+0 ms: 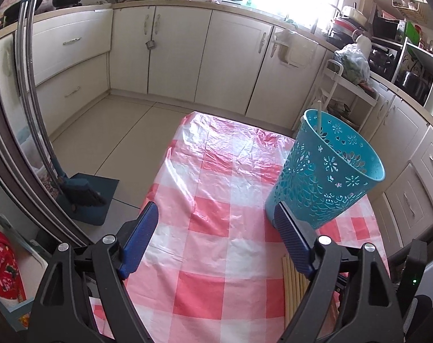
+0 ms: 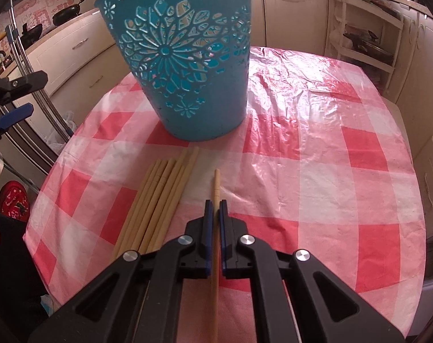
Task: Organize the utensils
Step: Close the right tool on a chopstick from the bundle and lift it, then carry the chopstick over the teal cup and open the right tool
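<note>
The right gripper [image 2: 215, 204] pinches one slim wooden chopstick [image 2: 216, 184] beside a bundle of chopsticks [image 2: 156, 203] near the tabletop's front edge, before a perforated teal plastic basket [image 2: 185, 65]. The left gripper [image 1: 213, 214] gapes empty over the glossy checked tablecloth [image 1: 216, 171].

Table cover [image 2: 316, 131]: thin glossy plastic sheet, wrinkled. Basket [image 2: 188, 57]: matt teal plastic, pierced with flower cut-outs. Chopsticks [image 2: 159, 200]: pale, smooth, wood-like; gripper pads [image 1: 292, 234] look ribbed blue plastic or rubber.
</note>
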